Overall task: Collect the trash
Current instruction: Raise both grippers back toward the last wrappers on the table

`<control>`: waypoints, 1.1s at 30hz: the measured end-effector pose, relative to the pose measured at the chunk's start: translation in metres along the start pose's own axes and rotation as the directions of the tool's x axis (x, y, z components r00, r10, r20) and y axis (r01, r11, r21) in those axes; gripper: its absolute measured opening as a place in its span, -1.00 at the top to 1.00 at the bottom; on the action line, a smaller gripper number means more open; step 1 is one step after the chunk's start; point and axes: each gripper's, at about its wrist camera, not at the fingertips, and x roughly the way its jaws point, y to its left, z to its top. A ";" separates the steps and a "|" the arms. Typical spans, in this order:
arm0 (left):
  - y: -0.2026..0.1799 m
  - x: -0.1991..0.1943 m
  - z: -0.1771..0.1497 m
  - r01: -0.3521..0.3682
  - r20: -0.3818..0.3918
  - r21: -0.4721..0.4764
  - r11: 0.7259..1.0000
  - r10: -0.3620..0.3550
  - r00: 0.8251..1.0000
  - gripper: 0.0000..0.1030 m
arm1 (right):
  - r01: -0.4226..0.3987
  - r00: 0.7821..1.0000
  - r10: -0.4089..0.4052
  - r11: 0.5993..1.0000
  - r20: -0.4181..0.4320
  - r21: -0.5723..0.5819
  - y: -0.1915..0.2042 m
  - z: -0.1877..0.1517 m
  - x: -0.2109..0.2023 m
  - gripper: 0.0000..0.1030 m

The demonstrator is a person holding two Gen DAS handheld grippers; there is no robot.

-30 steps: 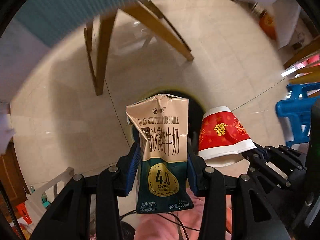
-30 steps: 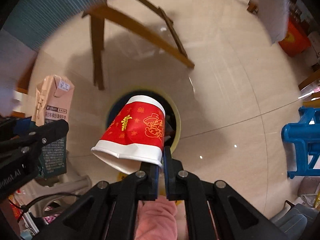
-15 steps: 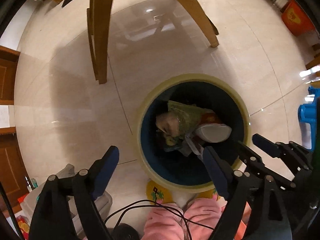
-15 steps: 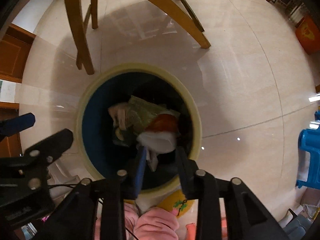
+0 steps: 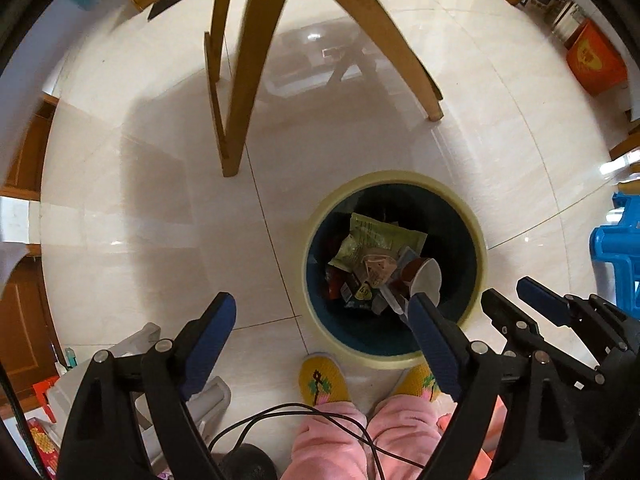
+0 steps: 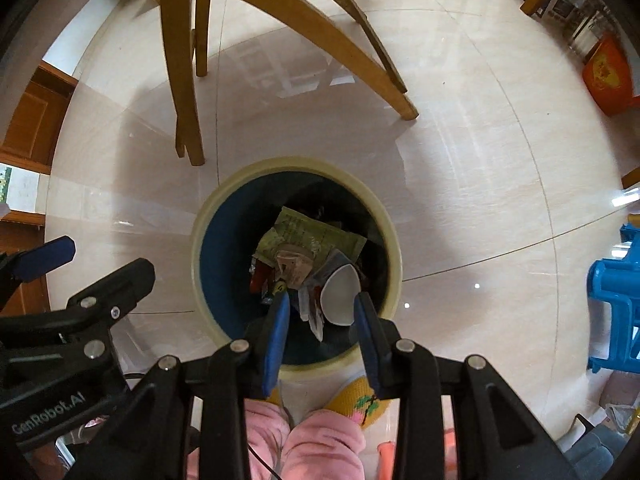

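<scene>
A round trash bin with a pale yellow rim and dark blue inside stands on the floor right below both grippers. In it lie the beige milk carton, the red paper cup on its side and a green wrapper. My left gripper points down over the bin's left rim, wide open and empty. My right gripper hangs over the bin, open with nothing between its pads. The cup and carton lie far below it.
Wooden chair legs stand on the glossy tile floor beyond the bin. A blue plastic stool is at the right and an orange box far right. A person's pink trousers, yellow slippers and a black cable are just below the bin.
Both grippers opened: the left let go of the milk carton and the right let go of the red cup, and both now lie in the bin. Both grippers sank toward it.
</scene>
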 end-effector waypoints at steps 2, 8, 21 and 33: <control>0.002 -0.017 -0.003 -0.005 0.014 0.005 1.000 0.005 1.000 -0.68 | -0.001 1.000 0.001 1.000 0.004 0.007 0.001 0.000 -0.015 0.35; 0.011 -0.084 -0.008 -0.003 0.060 0.004 1.000 0.003 0.998 -0.68 | -0.014 0.999 0.014 1.000 0.035 0.018 0.009 0.001 -0.070 0.35; 0.036 -0.267 -0.025 -0.042 0.217 0.010 0.999 0.039 0.975 -0.68 | -0.098 0.979 0.103 0.995 0.177 -0.032 0.031 0.003 -0.238 0.35; 0.056 -0.417 -0.029 -0.121 0.479 -0.113 0.986 0.161 0.863 -0.68 | -0.148 0.906 0.214 0.968 0.366 -0.200 0.048 0.008 -0.383 0.35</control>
